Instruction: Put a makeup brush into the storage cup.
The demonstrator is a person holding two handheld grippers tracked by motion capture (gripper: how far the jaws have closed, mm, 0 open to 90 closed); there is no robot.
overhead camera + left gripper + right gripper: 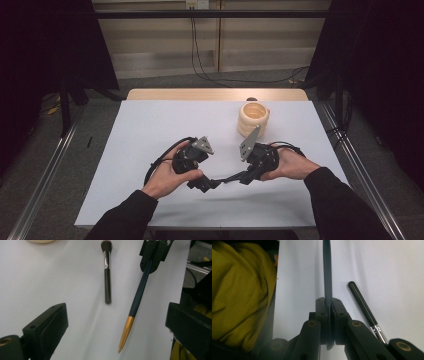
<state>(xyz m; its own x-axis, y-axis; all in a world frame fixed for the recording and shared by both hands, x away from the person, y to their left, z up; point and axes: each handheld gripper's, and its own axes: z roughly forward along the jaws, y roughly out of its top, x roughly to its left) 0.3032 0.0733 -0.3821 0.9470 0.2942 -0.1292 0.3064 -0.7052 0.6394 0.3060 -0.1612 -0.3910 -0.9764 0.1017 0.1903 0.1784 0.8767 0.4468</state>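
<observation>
Two slim tools matter here: a dark blue pen (140, 293) with a gold tip, and a black makeup brush (107, 272) lying flat on the white counter (50, 277). By its look the pen is light, stiff and smooth, so it could slip or swivel if pinched near one end; a hold closer to the middle of the barrel would probably steady it better.

Seen from the left gripper view, the right hand-held gripper (152, 255) is clamped on the pen's upper end, and the gold tip slants down toward the counter. In its own view the right hand-held gripper's jaws sit pressed together on the dark barrel (327, 277), with the brush handle (362, 305) just beside them.

The left hand-held gripper (117, 335) stands wide apart, pressing on nothing; the pen's gold tip hangs between its jaws without touching either. A ribbed wooden cup (253, 119) stands farther back.
</observation>
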